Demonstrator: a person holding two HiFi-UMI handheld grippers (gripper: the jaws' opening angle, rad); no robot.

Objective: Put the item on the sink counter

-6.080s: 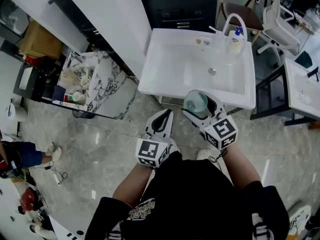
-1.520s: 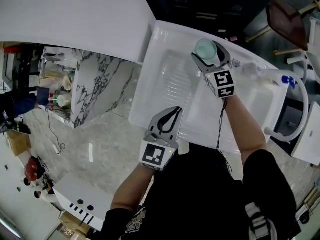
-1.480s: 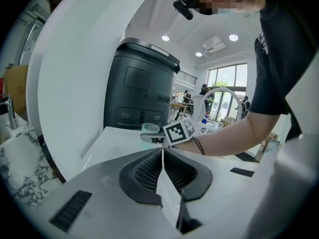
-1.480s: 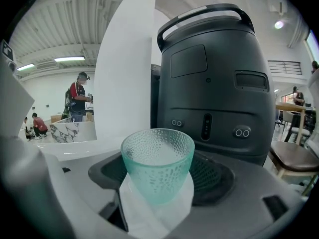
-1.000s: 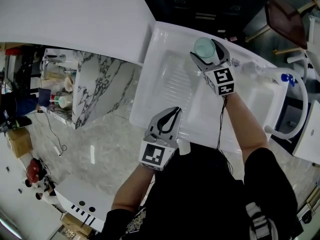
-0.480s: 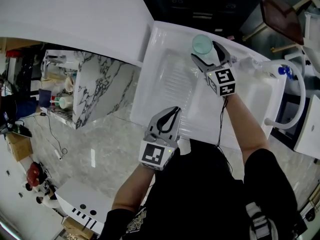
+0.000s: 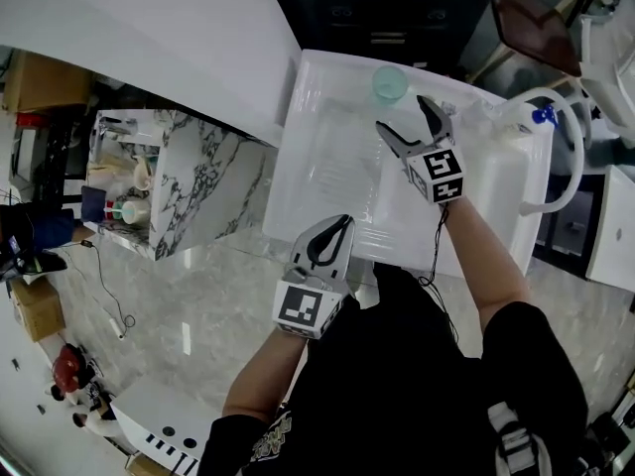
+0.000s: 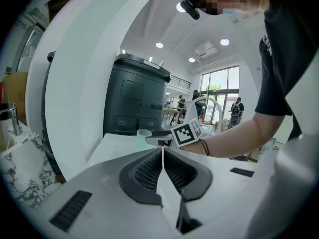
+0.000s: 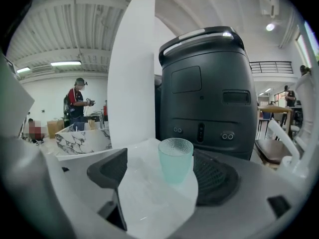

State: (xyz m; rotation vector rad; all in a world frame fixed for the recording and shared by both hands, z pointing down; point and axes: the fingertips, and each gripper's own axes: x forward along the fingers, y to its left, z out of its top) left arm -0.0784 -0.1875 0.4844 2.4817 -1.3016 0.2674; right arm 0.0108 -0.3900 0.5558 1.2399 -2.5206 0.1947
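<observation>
A pale green textured cup (image 7: 389,83) stands upright on the far rim of the white sink counter (image 7: 319,177). My right gripper (image 7: 405,117) is open just short of it, and the cup touches neither jaw. In the right gripper view the cup (image 9: 175,159) stands free between and a little beyond the spread jaws of that gripper (image 9: 160,177). My left gripper (image 7: 340,224) is shut and empty, hanging over the counter's near edge. In the left gripper view its jaws (image 8: 162,151) meet, with the cup (image 8: 143,136) far ahead.
A curved white faucet (image 7: 558,137) and a blue-capped bottle (image 7: 541,117) are at the sink's right end. A dark grey machine (image 9: 204,83) stands right behind the counter. A white wall and a marble-topped stand (image 7: 198,181) lie to the left.
My right gripper carried the cup to the counter's far rim, opened, let it go and drew back a little. The left gripper stayed shut near the front edge.
</observation>
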